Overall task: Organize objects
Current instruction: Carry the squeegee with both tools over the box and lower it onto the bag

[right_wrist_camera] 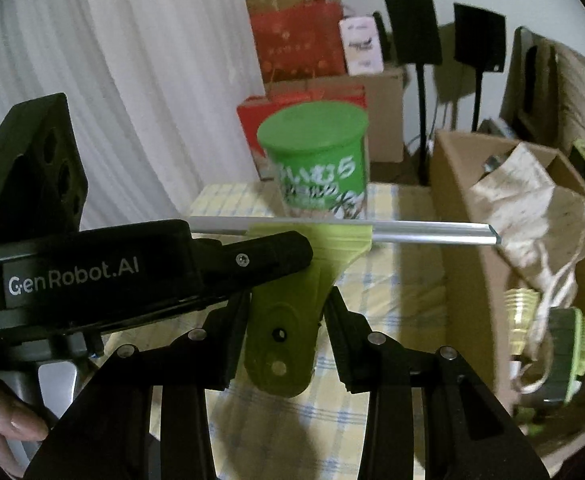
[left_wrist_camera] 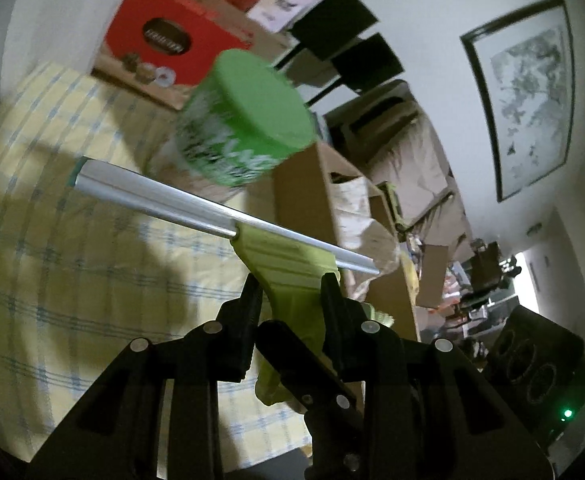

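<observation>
A lime-green squeegee [left_wrist_camera: 288, 280] with a silver metal blade bar [left_wrist_camera: 152, 190] is held in the air over a yellow checked tablecloth [left_wrist_camera: 52, 264]. My left gripper [left_wrist_camera: 290, 300] is shut on its green handle. My right gripper [right_wrist_camera: 284, 320] is shut on the same handle [right_wrist_camera: 282, 332]; the bar [right_wrist_camera: 432, 233] runs crosswise ahead of it. The left gripper's black body [right_wrist_camera: 92, 276] reaches in from the left, held by a hand. A green-lidded tub [left_wrist_camera: 248, 120] stands on the table beyond the bar, and it also shows in the right wrist view [right_wrist_camera: 316, 160].
An open cardboard box [right_wrist_camera: 460, 216] with a brown paper bag [right_wrist_camera: 532, 208] and green and yellow items stands at the right. Red boxes [right_wrist_camera: 300, 40] and cartons are stacked behind the table. Black stands [right_wrist_camera: 412, 28], a white curtain [right_wrist_camera: 132, 60] and a framed picture [left_wrist_camera: 528, 92] line the walls.
</observation>
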Available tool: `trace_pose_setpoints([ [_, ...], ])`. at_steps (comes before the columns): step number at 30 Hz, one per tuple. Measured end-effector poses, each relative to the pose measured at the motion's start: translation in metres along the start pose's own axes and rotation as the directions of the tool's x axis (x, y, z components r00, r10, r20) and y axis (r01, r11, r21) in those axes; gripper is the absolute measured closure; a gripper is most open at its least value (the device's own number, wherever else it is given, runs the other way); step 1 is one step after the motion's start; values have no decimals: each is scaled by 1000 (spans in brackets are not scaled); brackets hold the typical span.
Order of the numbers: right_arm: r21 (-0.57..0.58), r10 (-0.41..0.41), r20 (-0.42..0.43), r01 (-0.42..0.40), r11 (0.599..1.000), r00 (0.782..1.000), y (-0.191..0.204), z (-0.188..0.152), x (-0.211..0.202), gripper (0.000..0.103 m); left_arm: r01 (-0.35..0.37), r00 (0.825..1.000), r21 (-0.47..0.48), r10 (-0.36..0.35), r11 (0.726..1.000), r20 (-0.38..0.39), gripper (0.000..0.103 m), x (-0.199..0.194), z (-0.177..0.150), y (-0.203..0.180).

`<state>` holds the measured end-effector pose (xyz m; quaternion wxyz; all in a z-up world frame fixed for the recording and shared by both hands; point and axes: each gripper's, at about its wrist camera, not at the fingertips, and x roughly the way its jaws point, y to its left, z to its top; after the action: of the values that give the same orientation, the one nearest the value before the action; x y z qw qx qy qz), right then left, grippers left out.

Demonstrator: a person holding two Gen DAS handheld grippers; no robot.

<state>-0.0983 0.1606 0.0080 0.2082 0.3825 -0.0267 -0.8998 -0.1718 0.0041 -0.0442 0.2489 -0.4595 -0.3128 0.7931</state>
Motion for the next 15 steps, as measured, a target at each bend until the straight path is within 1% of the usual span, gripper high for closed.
trace_pose_setpoints([
  [6, 38, -38, 42, 36, 999, 998, -20, 10, -27, 65, 23, 999, 67, -21, 997, -27, 75, 7, 3, -39],
  [9, 83, -63, 60, 58, 995, 996, -37, 13, -40, 64, 33, 998, 104, -27, 994, -50, 75, 16, 5, -62],
  [15, 190, -112, 83, 95, 977, 990, -82, 25, -58, 65, 70, 989, 149, -50, 986, -137, 75, 46, 12, -102],
])
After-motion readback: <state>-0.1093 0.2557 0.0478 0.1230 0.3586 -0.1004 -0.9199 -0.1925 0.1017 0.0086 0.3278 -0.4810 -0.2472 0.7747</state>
